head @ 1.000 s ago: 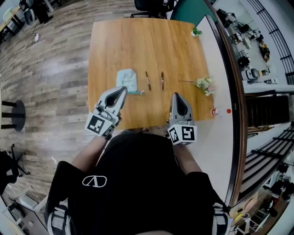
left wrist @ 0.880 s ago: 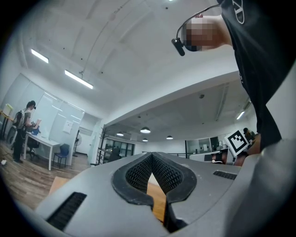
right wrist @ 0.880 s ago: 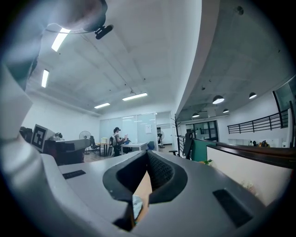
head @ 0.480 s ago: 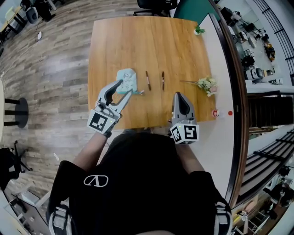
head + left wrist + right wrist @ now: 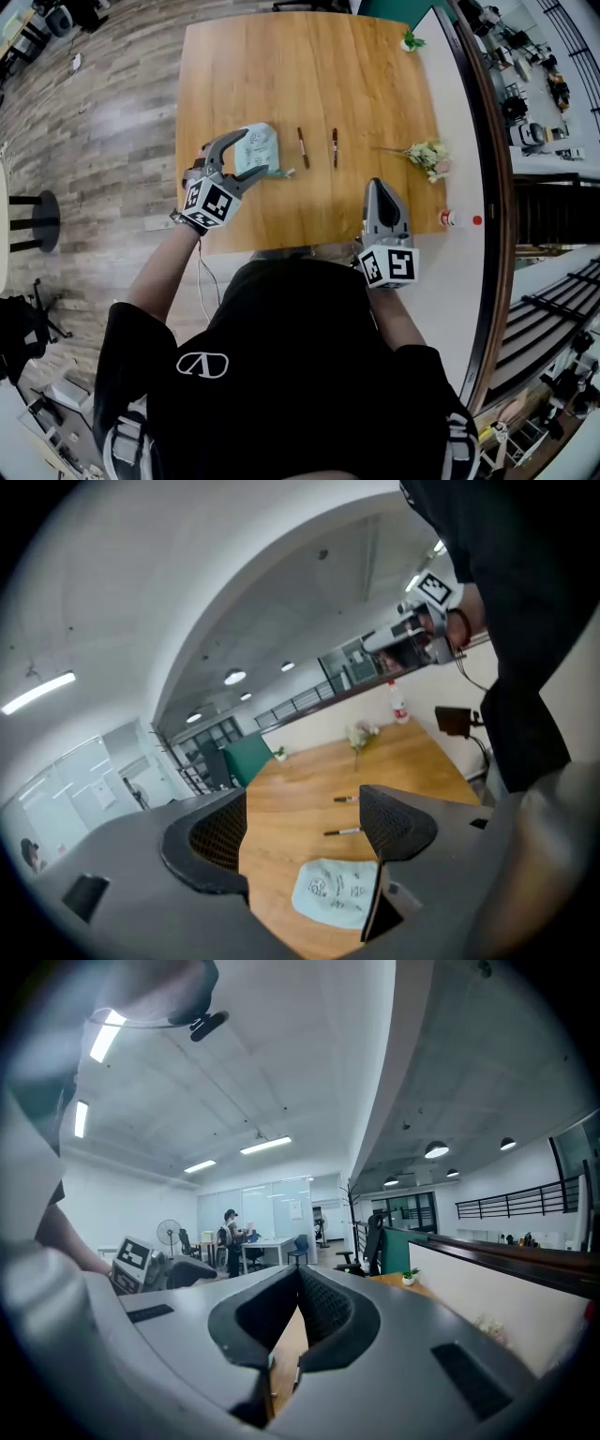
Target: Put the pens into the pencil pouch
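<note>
A pale mint pencil pouch (image 5: 257, 148) lies flat on the wooden table (image 5: 309, 75). Two dark pens (image 5: 303, 148) (image 5: 335, 148) lie side by side to its right. My left gripper (image 5: 249, 155) hovers over the pouch's near left side, jaws opening wide, with nothing pressed between the pads. In the left gripper view the pouch (image 5: 337, 892) shows on the table between the fingers (image 5: 214, 841), with the pens (image 5: 343, 832) (image 5: 354, 799) beyond it. My right gripper (image 5: 380, 187) is shut and empty near the table's front edge, to the right of the pens. Its jaws meet in the right gripper view (image 5: 298, 1283).
A small bunch of flowers (image 5: 427, 156) lies at the table's right side and a little potted plant (image 5: 410, 41) stands at the far right corner. A bottle with a red cap (image 5: 452, 218) rests on the white ledge beside the table. Wood floor lies to the left.
My left gripper has dropped and moved forward over the pouch, rolled, and its jaws have gone from shut to wide open. The right gripper has shifted slightly right and stayed shut.
</note>
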Demonstrator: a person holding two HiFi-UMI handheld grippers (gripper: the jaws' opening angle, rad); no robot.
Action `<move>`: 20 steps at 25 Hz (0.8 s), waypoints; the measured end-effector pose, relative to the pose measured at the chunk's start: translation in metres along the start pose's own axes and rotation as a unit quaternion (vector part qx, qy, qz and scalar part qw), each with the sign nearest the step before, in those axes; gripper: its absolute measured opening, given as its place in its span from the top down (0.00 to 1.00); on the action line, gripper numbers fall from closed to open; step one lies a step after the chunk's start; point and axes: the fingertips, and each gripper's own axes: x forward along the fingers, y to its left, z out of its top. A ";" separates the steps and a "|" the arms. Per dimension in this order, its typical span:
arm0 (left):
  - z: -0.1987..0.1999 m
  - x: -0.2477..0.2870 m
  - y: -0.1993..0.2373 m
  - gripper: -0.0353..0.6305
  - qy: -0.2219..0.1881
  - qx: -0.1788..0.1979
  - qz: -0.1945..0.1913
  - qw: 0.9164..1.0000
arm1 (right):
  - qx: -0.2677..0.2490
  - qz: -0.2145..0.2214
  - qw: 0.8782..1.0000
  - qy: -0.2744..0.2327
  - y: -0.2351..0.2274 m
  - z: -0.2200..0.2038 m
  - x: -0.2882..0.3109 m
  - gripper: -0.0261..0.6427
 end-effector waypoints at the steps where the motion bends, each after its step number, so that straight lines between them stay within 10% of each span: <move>1: -0.016 0.009 -0.005 0.42 0.018 0.011 -0.017 1.000 | 0.001 -0.002 1.000 0.004 -0.002 -0.003 -0.001 0.96; 20: -0.219 0.111 -0.117 0.43 0.241 0.062 -0.265 0.932 | 0.008 -0.036 0.997 0.071 -0.023 -0.053 -0.020 0.96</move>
